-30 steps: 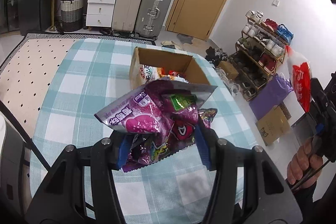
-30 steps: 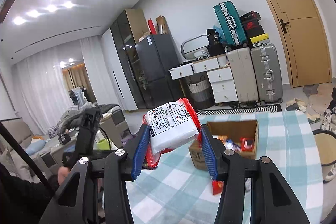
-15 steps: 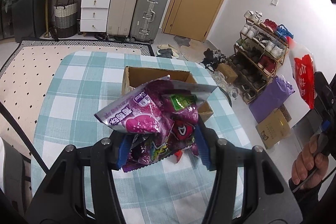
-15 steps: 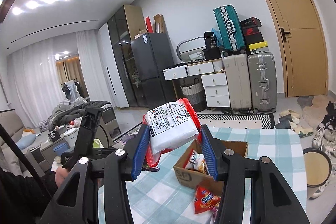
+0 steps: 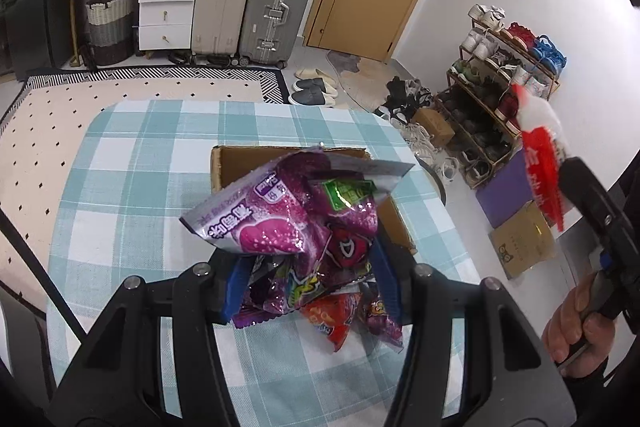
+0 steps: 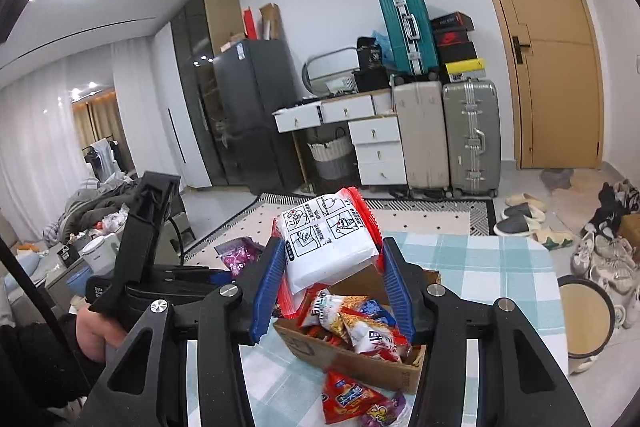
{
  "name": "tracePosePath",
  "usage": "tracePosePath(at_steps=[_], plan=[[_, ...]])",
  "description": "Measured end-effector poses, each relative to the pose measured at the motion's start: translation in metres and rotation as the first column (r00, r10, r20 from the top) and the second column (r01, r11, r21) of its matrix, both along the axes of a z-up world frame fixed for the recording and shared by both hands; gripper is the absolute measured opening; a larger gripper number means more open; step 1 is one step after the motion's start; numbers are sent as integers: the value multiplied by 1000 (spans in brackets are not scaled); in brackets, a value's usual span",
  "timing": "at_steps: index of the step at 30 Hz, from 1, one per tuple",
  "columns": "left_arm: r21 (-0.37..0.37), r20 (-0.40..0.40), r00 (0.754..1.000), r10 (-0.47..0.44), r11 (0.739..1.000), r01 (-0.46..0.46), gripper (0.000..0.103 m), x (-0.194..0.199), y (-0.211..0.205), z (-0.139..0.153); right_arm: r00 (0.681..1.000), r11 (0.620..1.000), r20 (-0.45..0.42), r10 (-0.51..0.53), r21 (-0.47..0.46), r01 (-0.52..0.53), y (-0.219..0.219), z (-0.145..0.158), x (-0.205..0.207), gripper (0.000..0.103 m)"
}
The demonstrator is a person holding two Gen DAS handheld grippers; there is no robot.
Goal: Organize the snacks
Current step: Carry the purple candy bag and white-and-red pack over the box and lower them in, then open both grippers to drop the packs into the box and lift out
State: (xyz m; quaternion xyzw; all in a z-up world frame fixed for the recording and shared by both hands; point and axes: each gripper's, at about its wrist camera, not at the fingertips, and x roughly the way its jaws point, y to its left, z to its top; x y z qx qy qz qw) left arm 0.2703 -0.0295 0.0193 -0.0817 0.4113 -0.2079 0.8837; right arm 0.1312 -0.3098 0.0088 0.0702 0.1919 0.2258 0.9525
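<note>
The left hand-held gripper (image 5: 308, 279) is clamped on a shiny purple foil snack bag (image 5: 288, 223), its blue fingers (image 5: 236, 287) pinching the crumpled lower end while the bag fans out above them. Just ahead of it, under the bag, sits an open brown cardboard box (image 5: 224, 167) on the teal-and-white checked table (image 5: 120, 167). Below that gripper, a red snack packet (image 5: 332, 319) and another purple packet (image 5: 384, 319) lie loose on the cloth. The right hand-held gripper (image 6: 332, 283) grips a white-and-red plastic packet printed with instruction panels (image 6: 324, 243), held up above the same box (image 6: 352, 359), which is stuffed with colourful snack packets (image 6: 352, 323). Beneath it, near the box's front, a red packet (image 6: 348, 399) rests on the table.
</note>
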Motion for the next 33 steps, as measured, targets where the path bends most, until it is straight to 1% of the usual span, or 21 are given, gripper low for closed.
tracePosePath(at_steps=[4,9,11,14,16,21,24,28,30,33], plan=[[-2,-25,1000,-12,1000,12,51,27,-8,-6,1000,1000,-29,-8,-17,7,-1,-13,20,49],[17,-66,998,-16,1000,17,51,55,-17,-20,996,995,-72,-45,-87,39,6,-30,50,49],[28,-77,997,-21,999,23,51,64,-21,-28,995,995,-88,-42,-89,34,7,-38,61,49],[18,-92,995,-31,999,33,51,74,-24,-39,993,995,-107,-42,-90,33,5,-49,74,49],[29,-100,995,-29,999,32,51,81,-27,-45,991,995,-124,-50,-95,38,4,-55,84,49],[23,-134,990,-42,999,45,51,93,-33,-60,984,995,-170,-51,-96,35,3,-74,103,49],[43,-137,989,-50,997,56,51,95,-36,-66,979,995,-195,-55,-92,37,2,-84,113,49],[60,-148,987,-64,995,74,51,100,-42,-74,972,991,-222,-78,-124,51,5,-98,123,49],[56,-158,985,-66,995,76,51,102,-43,-77,968,989,-236,-87,-138,55,6,-106,127,49],[67,-162,985,-65,995,77,51,104,-45,-82,961,988,-259,-96,-144,60,6,-117,133,49]])
